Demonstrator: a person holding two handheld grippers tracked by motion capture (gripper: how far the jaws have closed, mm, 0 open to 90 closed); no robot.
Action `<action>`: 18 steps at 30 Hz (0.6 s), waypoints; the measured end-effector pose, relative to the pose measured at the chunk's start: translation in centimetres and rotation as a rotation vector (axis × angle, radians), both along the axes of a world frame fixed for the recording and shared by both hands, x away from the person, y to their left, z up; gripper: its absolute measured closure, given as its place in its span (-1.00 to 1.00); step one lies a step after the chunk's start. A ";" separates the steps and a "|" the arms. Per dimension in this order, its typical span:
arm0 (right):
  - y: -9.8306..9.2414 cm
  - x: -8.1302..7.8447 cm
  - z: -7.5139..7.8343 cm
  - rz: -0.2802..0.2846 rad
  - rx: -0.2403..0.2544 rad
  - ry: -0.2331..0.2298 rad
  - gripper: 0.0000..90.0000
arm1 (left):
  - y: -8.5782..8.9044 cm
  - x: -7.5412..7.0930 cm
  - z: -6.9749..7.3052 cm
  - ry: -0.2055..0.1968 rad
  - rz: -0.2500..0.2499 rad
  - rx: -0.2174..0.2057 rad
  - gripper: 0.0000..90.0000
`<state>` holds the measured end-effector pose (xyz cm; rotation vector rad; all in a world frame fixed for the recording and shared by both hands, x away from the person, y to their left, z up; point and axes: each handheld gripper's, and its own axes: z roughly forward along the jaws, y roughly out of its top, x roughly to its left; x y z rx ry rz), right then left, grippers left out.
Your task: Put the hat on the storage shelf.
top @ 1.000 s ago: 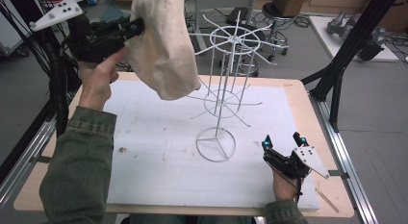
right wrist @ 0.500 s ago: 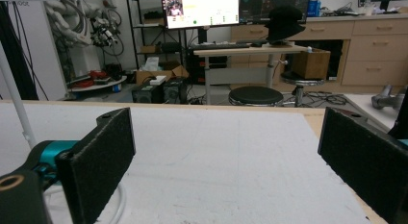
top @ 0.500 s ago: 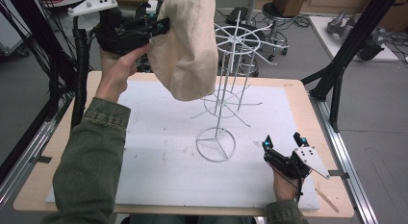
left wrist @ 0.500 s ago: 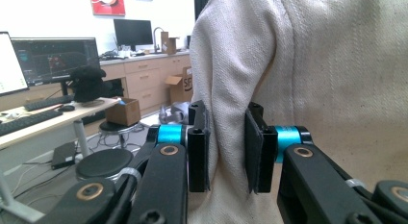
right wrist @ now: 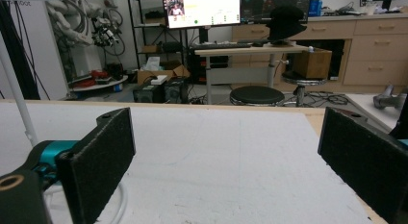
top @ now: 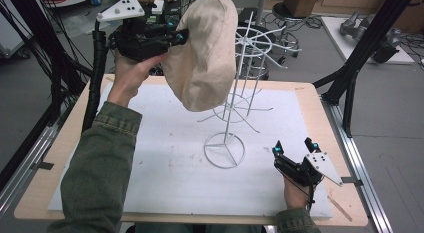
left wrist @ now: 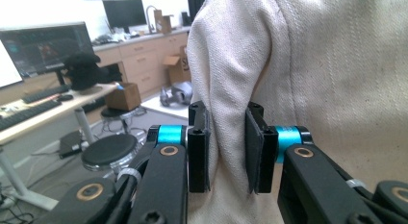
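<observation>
the left gripper [top: 176, 39] pinches a fold of a cream canvas hat [top: 207, 50], its jaws clamped on the cloth, and holds it in the air beside the top ring of a white wire rack [top: 235, 100] on the white table mat [top: 150, 168]. the right gripper [top: 291, 147] rests on the mat's near right corner, jaws wide apart and gripping nothing.

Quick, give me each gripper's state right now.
Left gripper: closed on a fold of the cream fabric hat, held up beside the white wire stand.
Right gripper: open, holding nothing, low over the table.
</observation>
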<state>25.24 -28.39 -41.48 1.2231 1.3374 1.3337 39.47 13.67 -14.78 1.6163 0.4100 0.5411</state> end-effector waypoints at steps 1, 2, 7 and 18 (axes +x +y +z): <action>0.0 0.0 0.0 0.001 -0.002 -0.001 -0.89 | 0.0 0.0 -0.1 0.005 0.000 0.013 0.64; 0.0 0.0 0.0 0.001 -0.002 -0.001 -0.89 | -0.1 0.1 -0.2 0.004 0.002 0.023 0.64; 0.0 0.0 0.0 0.000 -0.001 -0.001 -0.89 | 0.2 -0.1 -0.5 -0.001 -0.015 0.033 0.59; 0.1 0.0 0.0 0.000 -0.004 -0.001 -0.89 | 1.2 0.0 -1.6 0.045 -0.036 -0.002 0.24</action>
